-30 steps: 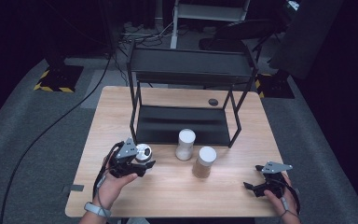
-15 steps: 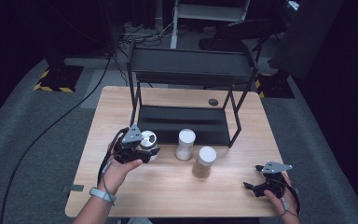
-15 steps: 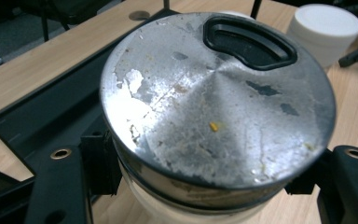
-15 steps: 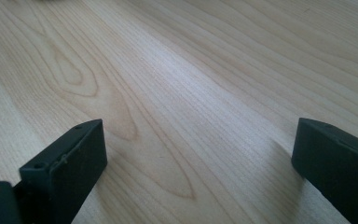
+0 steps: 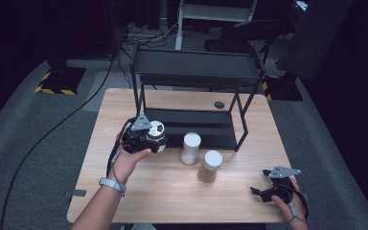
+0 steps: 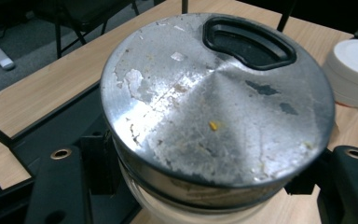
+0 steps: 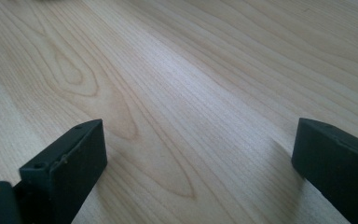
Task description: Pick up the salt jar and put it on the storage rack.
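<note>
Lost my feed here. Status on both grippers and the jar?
Left gripper shut on metal-lidded jar, at the black rack's lower shelf. Right gripper open, low over the table. Two white-lidded jars stand beside, not blocking.

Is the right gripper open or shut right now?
Open. In the right gripper view its two black jaws stand wide apart with bare table between them; the right gripper holds nothing.

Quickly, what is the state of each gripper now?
Left gripper: closed on the metal-lidded jar, held near the black rack.
Right gripper: open, empty, over the wooden table.
</note>
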Tool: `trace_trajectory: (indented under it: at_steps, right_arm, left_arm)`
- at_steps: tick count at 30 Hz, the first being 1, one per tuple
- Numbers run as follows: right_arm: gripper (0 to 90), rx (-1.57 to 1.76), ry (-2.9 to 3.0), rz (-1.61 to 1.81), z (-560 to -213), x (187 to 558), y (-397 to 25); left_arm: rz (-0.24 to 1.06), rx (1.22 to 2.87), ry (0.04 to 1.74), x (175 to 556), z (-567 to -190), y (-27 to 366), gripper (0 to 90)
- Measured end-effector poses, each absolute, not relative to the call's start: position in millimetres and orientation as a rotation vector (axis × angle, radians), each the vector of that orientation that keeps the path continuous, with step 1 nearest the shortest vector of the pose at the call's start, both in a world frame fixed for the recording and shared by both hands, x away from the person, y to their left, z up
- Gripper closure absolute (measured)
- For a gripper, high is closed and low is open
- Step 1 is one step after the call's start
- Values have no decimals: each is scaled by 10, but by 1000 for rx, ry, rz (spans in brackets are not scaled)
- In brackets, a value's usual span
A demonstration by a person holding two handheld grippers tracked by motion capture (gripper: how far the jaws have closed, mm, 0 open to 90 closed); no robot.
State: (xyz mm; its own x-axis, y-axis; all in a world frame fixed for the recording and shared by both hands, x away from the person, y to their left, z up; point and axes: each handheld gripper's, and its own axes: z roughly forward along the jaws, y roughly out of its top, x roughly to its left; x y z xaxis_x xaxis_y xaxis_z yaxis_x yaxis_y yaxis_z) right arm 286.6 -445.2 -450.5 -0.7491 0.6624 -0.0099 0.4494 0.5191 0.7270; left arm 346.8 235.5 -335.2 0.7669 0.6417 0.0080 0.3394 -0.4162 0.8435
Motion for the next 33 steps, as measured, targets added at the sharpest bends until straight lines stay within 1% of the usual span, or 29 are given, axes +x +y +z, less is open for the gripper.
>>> trace_trajectory:
  at_steps: [23,26,33]
  right_arm:
    - [30,927,2479,1061,-4504,2859,-4452]
    - [30,926,2479,1062,-4504,2859,-4452]
    - [30,925,2480,1061,-4504,2859,-4452]
  left_arm:
    - [410,2086,788,3951,-3482,2080,297]
    - [425,2105,795,4002,-3491,2011,297]
    - [412,2110,808,4103,-3550,1930,298]
